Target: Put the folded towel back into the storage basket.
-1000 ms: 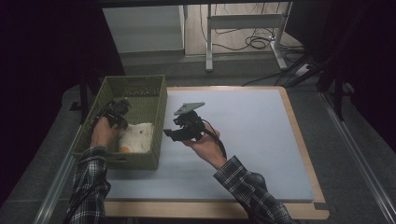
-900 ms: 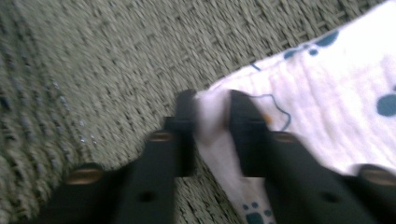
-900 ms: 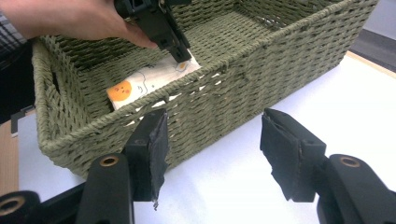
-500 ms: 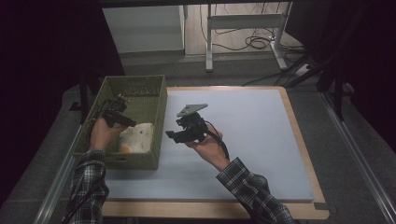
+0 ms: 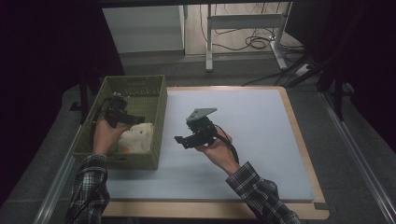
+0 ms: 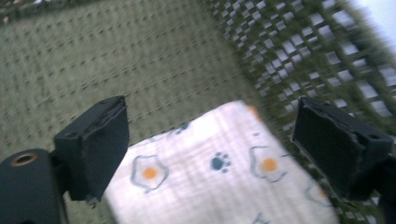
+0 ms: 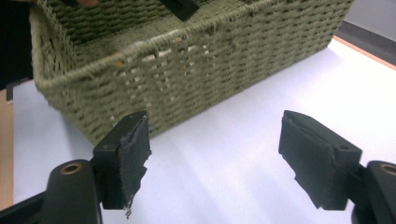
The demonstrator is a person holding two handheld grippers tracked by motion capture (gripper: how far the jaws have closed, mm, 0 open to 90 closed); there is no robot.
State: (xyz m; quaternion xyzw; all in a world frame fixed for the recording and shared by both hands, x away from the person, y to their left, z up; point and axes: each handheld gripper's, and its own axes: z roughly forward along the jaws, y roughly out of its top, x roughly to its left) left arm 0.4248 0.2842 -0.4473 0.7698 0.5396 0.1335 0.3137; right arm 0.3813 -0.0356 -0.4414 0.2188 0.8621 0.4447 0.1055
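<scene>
From above, a green woven basket, rectangular with its long axis running away from the person, sits at the left edge of the bench, whose top is a smooth pale sheet framed in light wood. Inside the basket, toward its near end, lies a soft whitish cloth, bunched against the right wall. The left tongs hover over the basket interior just above the cloth, held in the left hand with the plaid-sleeved forearm coming up from the near edge. The right tongs are raised over the pale sheet just right of the basket, pointing leftward at it, a grey three-cornered plate on top and a cable trailing back along the right hand, which cradles them from below, palm up.

In the left gripper view, the jaws stand wide apart above the cloth, a thin gauzy fabric printed with fried eggs and a blue paw mark, lying on the basket's tightly woven floor. The open-lattice wall rises behind at right. The picture is somewhat blurred.

In the right gripper view, the jaws are likewise spread wide, their pads frayed at the edges, aimed at the basket's rope-like outer wall and near corner across the smooth white surface.
</scene>
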